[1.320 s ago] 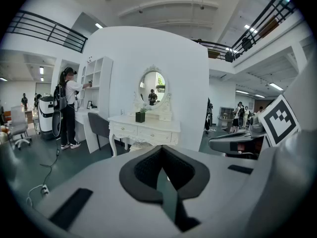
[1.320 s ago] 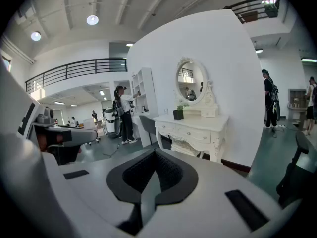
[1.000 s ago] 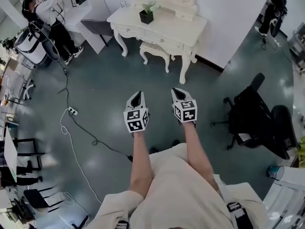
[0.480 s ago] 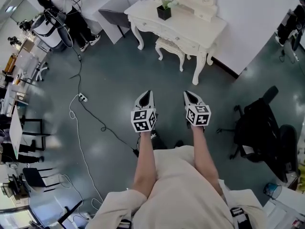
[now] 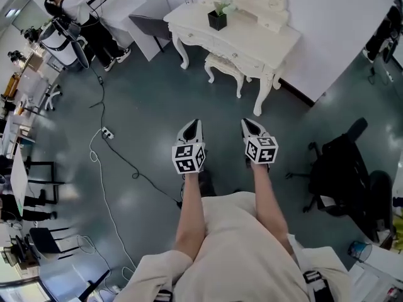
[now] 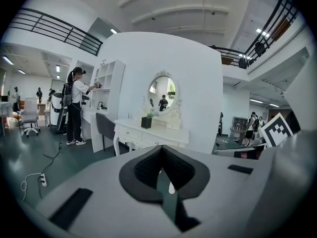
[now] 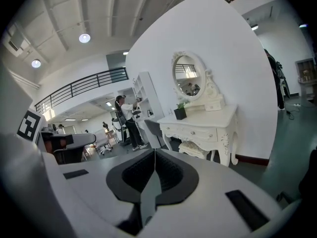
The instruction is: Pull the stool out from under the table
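Observation:
A cream stool (image 5: 225, 65) with carved legs stands tucked under the white dressing table (image 5: 264, 39) at the top of the head view. The table bears an oval mirror (image 6: 163, 91) and a small black plant pot (image 5: 217, 17). My left gripper (image 5: 193, 126) and right gripper (image 5: 249, 124) are held side by side over the grey floor, well short of the stool, both shut with nothing in them. In the right gripper view the stool (image 7: 194, 151) shows under the table (image 7: 203, 125), beyond the closed jaws.
A black office chair (image 5: 343, 168) stands to the right. A white cable with a power strip (image 5: 107, 133) trails across the floor on the left. A person (image 5: 79, 11) works at a white desk at the far left, beside a grey chair (image 5: 151, 25).
The view has shifted so the table and stool sit further right and slightly nearer. Both grippers stay shut and side by side, having edged forward a little.

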